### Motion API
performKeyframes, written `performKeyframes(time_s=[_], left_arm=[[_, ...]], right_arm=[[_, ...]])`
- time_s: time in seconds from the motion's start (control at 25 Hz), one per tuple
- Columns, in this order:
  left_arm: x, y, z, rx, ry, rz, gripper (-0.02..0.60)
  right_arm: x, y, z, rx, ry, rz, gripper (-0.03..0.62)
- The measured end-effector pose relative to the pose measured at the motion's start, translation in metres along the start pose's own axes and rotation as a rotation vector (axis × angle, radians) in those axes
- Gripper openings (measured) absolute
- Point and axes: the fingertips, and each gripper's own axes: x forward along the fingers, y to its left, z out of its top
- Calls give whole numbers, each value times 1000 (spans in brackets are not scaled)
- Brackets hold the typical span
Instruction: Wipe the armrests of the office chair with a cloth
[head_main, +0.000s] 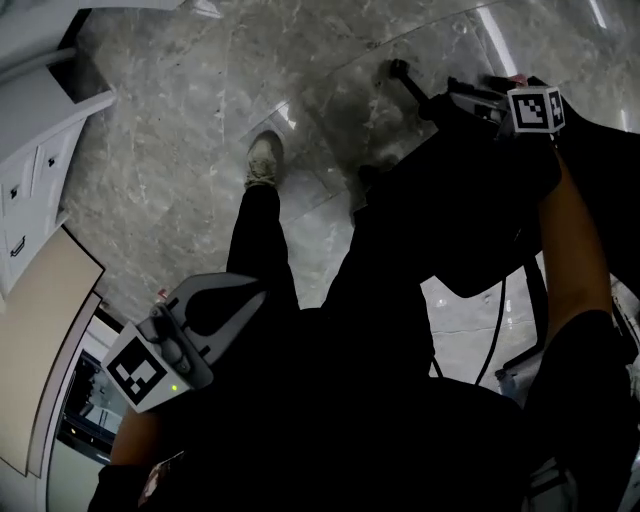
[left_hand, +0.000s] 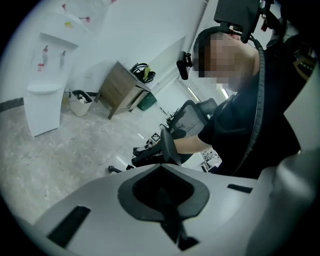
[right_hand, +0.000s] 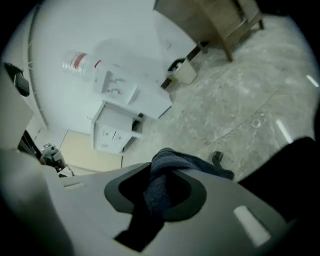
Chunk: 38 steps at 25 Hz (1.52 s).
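the right tool (right_hand: 159, 186) is clamped on a dark blue cloth (right_hand: 200, 166), upper right in the head view. the left tool (left_hand: 167, 197), lower left, is closed, empty.

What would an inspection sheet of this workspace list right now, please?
Surface: grey marble floor, glossy with light reflections.
Job's things: black office chair on the person's right; dark blue cloth, with no contact with an armrest visible.
Clutter: white bin and green bin beside a wooden table.
Grippers: left gripper has its jaws together with nothing between them and is away from the chair; right gripper is clamped on the cloth, by the chair.
Cables: a thin dark line hangs below the chair; cannot tell whether it is a cable.
Surroundings: white drawer cabinet; the person's shoe on the floor.
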Motion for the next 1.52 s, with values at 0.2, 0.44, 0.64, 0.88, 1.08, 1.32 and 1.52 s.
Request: performKeyframes(time_s=[0.2, 0.44, 0.64, 0.88, 1.08, 1.32, 1.52], left_arm=[[13, -28, 27, 97, 63, -40, -5], [32, -54, 56, 121, 88, -64, -5], [54, -82, 80, 181, 97, -41, -5], [75, -108, 87, 314, 172, -79, -5], [84, -123, 84, 368, 209, -112, -5], [77, -128, 85, 400, 216, -118, -5], [76, -128, 86, 399, 215, -137, -5]], right_arm=[[-57, 7, -22, 283, -552, -104, 67], [-77, 26, -58, 786, -1001, 211, 67], [-93, 70, -73, 839, -1104, 500, 66], [-127, 118, -62, 733, -1218, 738, 66], [-154, 155, -68, 604, -1260, 892, 60], [-136, 186, -103, 664, -1152, 1036, 58], [-79, 243, -150, 737, -903, 1108, 58]])
